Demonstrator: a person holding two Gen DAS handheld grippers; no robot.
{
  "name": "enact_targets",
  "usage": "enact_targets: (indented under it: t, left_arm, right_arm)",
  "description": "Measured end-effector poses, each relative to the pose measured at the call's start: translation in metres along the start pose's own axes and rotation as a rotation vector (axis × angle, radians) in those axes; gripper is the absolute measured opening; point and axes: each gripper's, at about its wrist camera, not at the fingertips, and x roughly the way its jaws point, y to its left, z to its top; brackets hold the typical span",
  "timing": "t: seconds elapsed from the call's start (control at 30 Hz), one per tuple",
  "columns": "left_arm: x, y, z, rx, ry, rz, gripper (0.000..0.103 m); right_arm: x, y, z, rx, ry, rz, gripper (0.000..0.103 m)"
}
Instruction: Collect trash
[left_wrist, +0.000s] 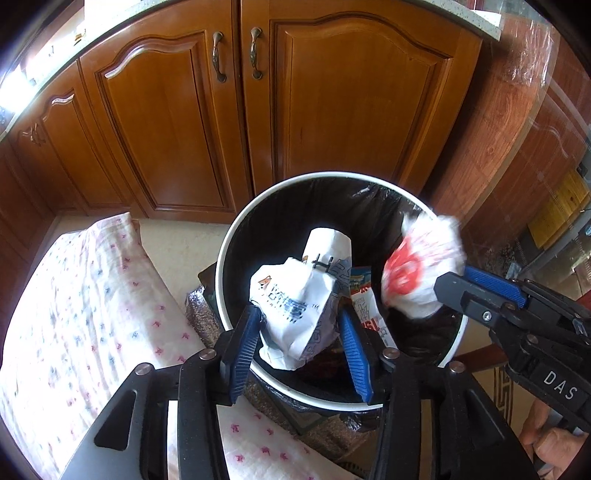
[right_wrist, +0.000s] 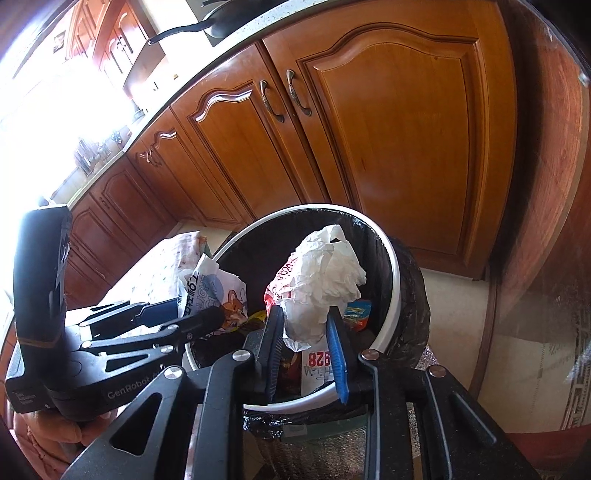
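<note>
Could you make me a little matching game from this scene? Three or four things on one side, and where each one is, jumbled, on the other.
Things:
1. blue-printed white bag
2. red-and-white crumpled bag
3. trash bin
4. floral cloth

Places:
A. standing in front of the wooden cabinet doors, lined with a black bag
B. lying to the left of the bin
C. between the fingers of the left gripper, over the bin
D. between the fingers of the right gripper, over the bin

Pairs: 1-C, 2-D, 3-A, 4-B
</note>
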Motion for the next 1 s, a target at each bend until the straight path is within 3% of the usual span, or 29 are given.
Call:
enact_targets:
  t: [0.13, 0.3, 0.4, 0.57, 0.63, 0.83, 1.0]
  left_arm:
    - [-0.009, -0.001, -0.004, 0.016, -0.02, 0.023, 0.052]
    - [-0.021, 0.005, -0.015, -0.003, -0.043, 0.031, 0.055]
    - [-0.028, 0.013, -0.026, -0.034, -0.05, 0.029, 0.056]
    - [-0.047, 0.026, -0.056, -0.1, -0.074, 0.019, 0.062]
    - [-0.056, 0.033, -0.071, -0.129, -0.088, 0.028, 0.065]
    - [-0.087, 0.056, -0.116, -0.238, -0.122, 0.012, 0.069]
    - [-0.119, 0.065, -0.153, -0.267, -0.171, 0.036, 0.069]
  right_arm:
    - [-0.003, -0.003, 0.001, 0.018, -0.008, 0.01, 0.043]
    - [-0.013, -0.003, -0.001, 0.033, -0.039, 0.026, 0.044]
    - [-0.02, -0.001, -0.007, 0.046, -0.06, 0.044, 0.051]
    - [-0.031, 0.007, -0.026, 0.07, -0.097, 0.083, 0.084]
    - [-0.035, 0.012, -0.036, 0.081, -0.107, 0.099, 0.088]
    - [-0.048, 0.034, -0.068, 0.094, -0.127, 0.114, 0.093]
    - [-0.06, 0.055, -0.092, 0.103, -0.143, 0.126, 0.095]
